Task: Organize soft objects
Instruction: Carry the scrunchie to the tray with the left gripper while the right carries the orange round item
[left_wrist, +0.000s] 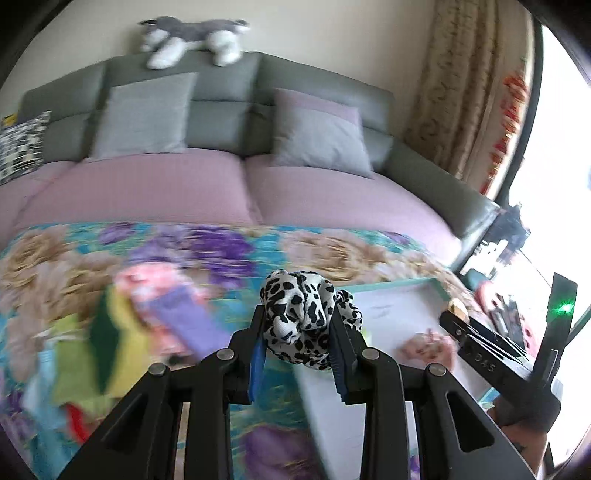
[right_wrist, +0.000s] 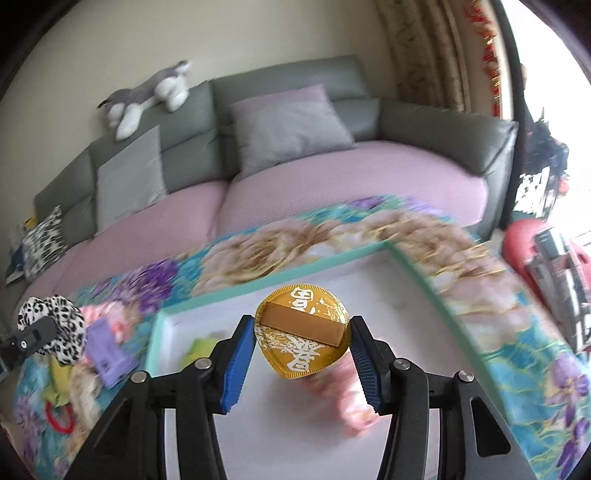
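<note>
Left wrist: left tongs (left_wrist: 299, 332) pinch a leopard-print scrunchie (left_wrist: 303, 317).

Black-and-white leopard-spotted cloth (left_wrist: 301, 314), gold disc (right_wrist: 303, 330)

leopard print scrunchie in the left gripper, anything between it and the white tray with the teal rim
Nothing visible blocks it. The leopard print scrunchie is clamped in the left gripper, right beside the tray. The right gripper, holding a gold disc, hangs over the tray, where a pink soft item and a green one already lie.
</note>
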